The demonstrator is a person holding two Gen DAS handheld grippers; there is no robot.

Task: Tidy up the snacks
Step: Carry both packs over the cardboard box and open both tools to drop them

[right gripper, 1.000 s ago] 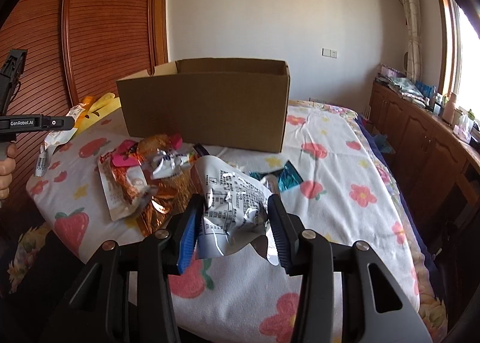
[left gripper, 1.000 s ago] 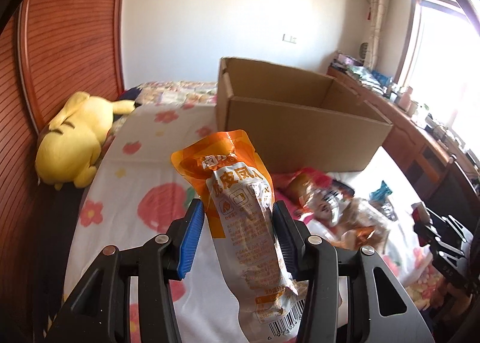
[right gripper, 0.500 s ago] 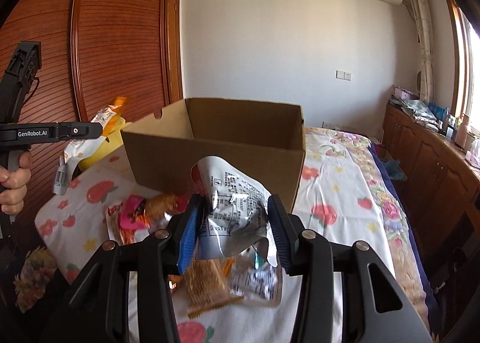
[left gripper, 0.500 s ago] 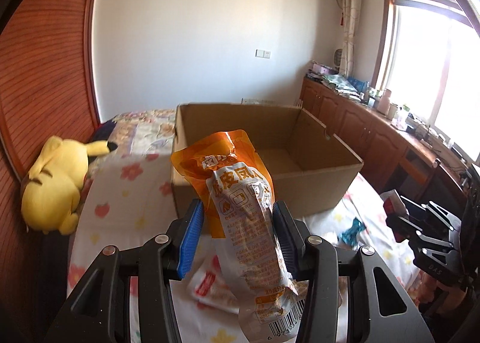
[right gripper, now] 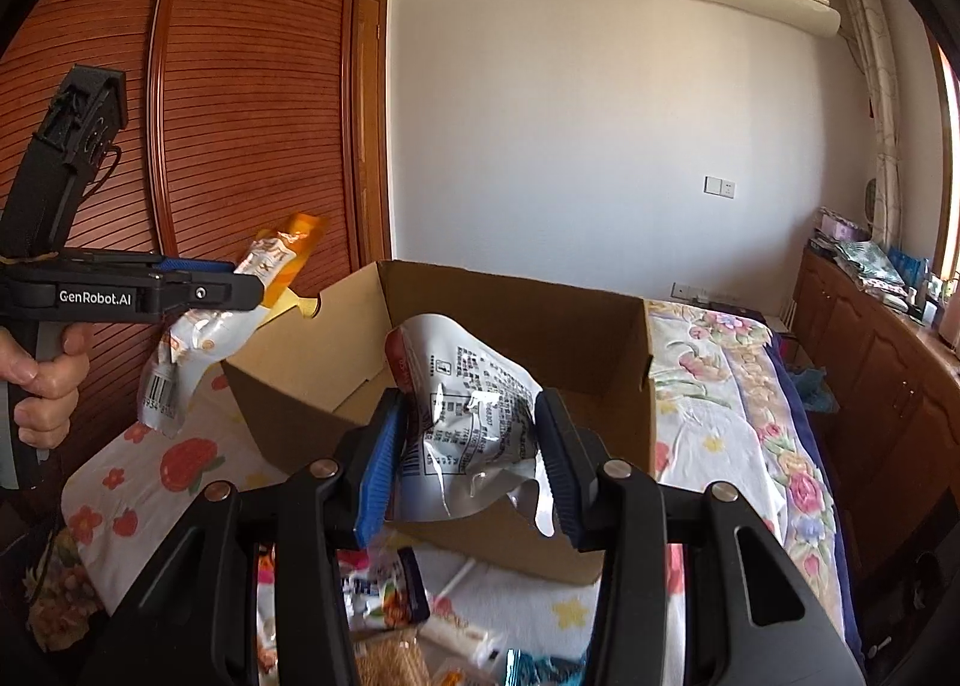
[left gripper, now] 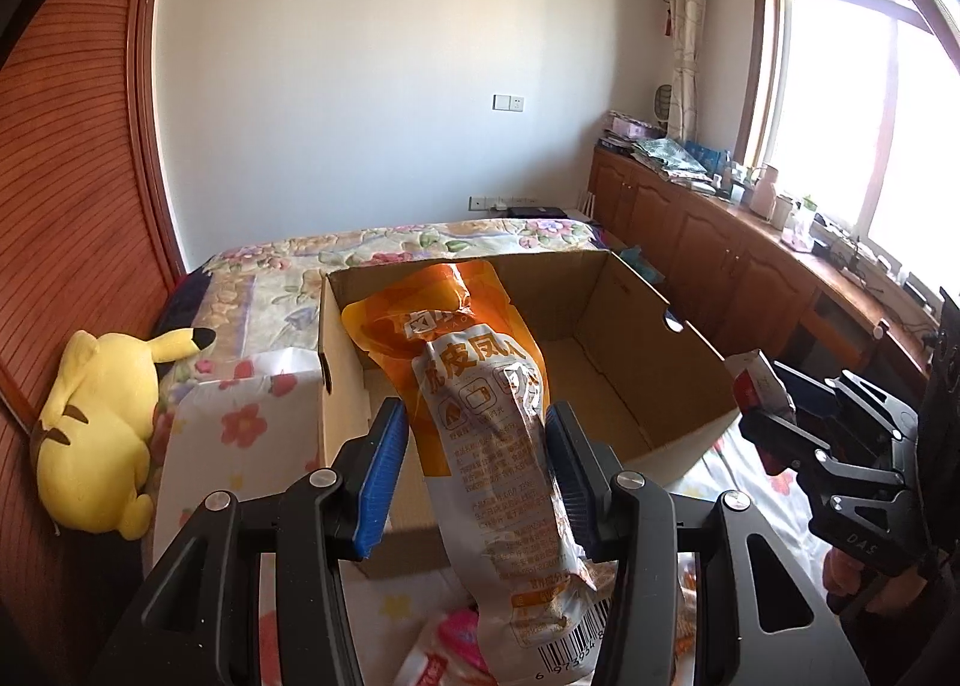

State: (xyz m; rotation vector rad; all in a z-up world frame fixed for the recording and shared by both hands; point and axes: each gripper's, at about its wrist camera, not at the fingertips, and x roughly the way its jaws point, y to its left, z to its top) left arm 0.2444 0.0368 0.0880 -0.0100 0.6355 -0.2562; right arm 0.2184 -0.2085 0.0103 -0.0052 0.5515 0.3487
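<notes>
Both grippers have risen toward the cardboard box (left gripper: 600, 386), left gripper (left gripper: 474, 470) fingers clamping the orange packet (left gripper: 480, 416), right gripper (right gripper: 462, 458) the silver packet (right gripper: 474, 416); releasing early drops either onto the bed (right gripper: 720, 446).

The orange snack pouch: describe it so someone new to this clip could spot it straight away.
Start at the open cardboard box on the flowered bedspread. In front of its near wall, the left claw grips a long pouch upright. Its orange top with white characters and barcoded end set it apart from the crumpled silver packet in the right claw.
</notes>
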